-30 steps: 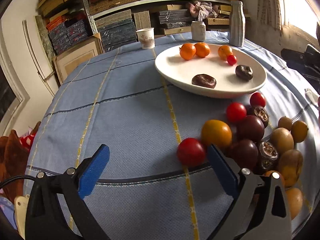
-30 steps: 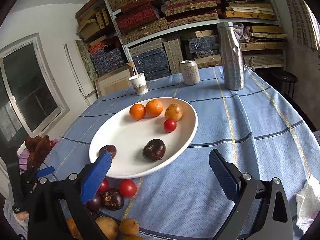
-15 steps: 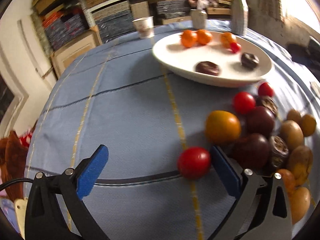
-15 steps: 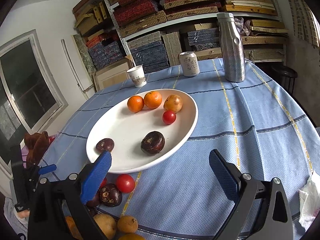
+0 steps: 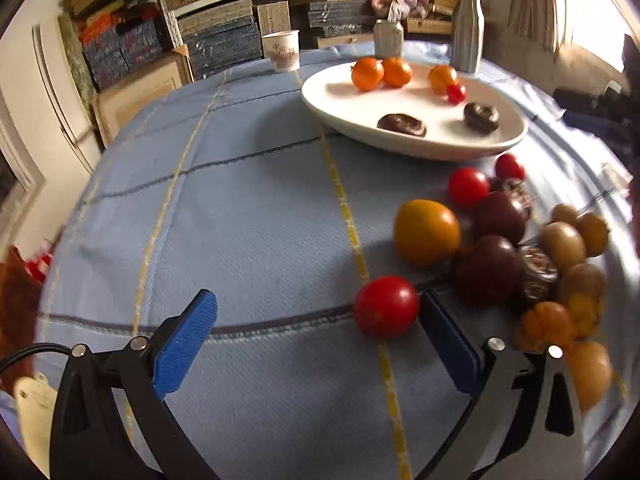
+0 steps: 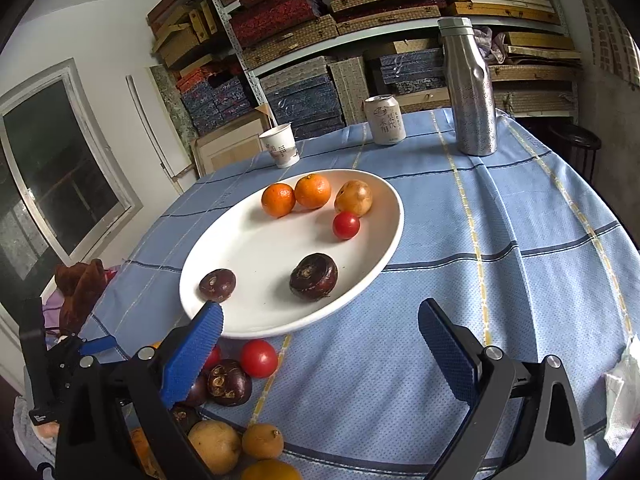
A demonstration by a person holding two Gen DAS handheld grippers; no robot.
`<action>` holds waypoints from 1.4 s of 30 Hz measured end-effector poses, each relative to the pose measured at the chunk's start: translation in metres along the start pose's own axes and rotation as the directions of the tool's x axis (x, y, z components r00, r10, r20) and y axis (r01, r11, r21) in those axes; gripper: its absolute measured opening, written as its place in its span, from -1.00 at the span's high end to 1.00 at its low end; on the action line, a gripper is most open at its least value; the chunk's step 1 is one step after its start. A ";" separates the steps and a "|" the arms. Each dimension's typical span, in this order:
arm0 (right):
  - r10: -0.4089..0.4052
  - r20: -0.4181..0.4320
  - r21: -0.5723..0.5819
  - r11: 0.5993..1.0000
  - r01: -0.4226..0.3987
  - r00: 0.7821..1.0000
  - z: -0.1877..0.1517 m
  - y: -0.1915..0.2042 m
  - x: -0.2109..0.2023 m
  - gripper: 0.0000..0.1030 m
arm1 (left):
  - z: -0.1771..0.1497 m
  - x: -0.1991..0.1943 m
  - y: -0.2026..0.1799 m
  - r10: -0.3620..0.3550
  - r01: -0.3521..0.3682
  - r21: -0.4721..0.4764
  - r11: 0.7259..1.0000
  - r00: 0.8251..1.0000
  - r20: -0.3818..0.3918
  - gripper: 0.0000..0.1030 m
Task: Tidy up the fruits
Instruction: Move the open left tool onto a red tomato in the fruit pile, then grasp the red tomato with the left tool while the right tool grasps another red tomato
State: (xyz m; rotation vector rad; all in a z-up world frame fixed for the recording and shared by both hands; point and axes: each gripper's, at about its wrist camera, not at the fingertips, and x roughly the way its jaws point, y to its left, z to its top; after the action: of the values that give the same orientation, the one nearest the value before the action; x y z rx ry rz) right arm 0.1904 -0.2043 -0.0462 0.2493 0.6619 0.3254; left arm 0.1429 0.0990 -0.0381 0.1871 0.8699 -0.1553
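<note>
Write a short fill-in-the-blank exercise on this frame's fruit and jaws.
1. The white plate holds ___ pieces of fruit.
2. The left gripper has its jaws ___.
3. The red tomato nearest the left gripper lies against its ___ blue pad.
4. The paper cup stands on the ___.

Missing words: six; open; right; tablecloth

A woven pale-blue cloth with yellow and dark stripes (image 6: 500, 280) covers the table, its weave finely dimpled and matt. The wide white plate (image 6: 384, 248) looks like glazed ceramic, smooth and glossy. The round red tomato (image 5: 386, 306) has a taut, shiny skin; the dark purple-brown fruit (image 6: 314, 276) on the plate looks dull and rough-capped. The tall silver bottle (image 6: 470, 88) is brushed metal with a stippled texture. The left gripper (image 5: 316, 338) carries ribbed matt-blue pads on black plastic arms.
</note>
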 end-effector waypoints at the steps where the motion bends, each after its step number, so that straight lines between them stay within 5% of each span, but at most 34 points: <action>1: 0.000 -0.002 0.000 1.000 0.000 1.000 0.000 0.000 0.000 -0.92 | 0.000 0.000 0.004 -0.010 0.010 -0.020 1.000 1.000 0.001 -0.92; 2: 0.000 -0.005 0.001 1.000 0.000 1.000 -0.001 0.001 0.001 -0.92 | 0.000 0.000 0.004 -0.016 0.016 -0.028 0.999 1.000 -0.001 -0.89; 4: -0.002 -0.014 0.001 1.000 0.002 1.000 -0.002 0.001 0.003 -0.92 | 0.001 0.003 0.003 -0.057 0.056 -0.035 0.998 0.998 -0.007 -0.44; 7: -0.007 -0.024 -0.001 1.000 0.007 1.000 -0.002 0.002 0.005 -0.92 | 0.000 0.003 -0.005 -0.092 0.092 -0.014 0.996 0.996 -0.012 -0.24; 15: 0.005 -0.034 -0.002 1.000 -0.006 0.999 -0.004 0.003 0.007 -0.92 | -0.010 -0.001 -0.022 -0.176 0.178 0.036 0.983 0.983 -0.046 -0.22; 21: 0.009 -0.056 -0.020 1.000 -0.010 0.998 -0.007 0.008 0.011 -0.92 | -0.010 -0.001 -0.024 -0.178 0.179 0.027 0.983 0.983 -0.046 -0.20; 27: 0.030 -0.072 -0.038 0.999 -0.033 0.997 -0.010 0.012 0.011 -0.92 | -0.011 -0.006 -0.031 -0.191 0.192 0.039 0.981 0.981 -0.033 0.42; 33: 0.061 -0.104 -0.081 0.994 -0.070 0.993 -0.015 0.024 0.015 -0.90 | -0.010 -0.005 -0.028 -0.207 0.207 0.017 0.978 0.978 -0.036 0.42; 42: 0.126 -0.215 -0.051 0.989 -0.139 0.969 -0.025 0.035 0.041 -0.04 | -0.010 -0.004 -0.029 -0.198 0.199 0.027 0.980 0.979 -0.039 0.42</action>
State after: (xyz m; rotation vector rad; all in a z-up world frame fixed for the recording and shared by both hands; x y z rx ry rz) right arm 0.1977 -0.1536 -0.0770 0.1981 0.8444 0.5061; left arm 0.1272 0.0737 -0.0443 0.1321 0.9223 -0.3528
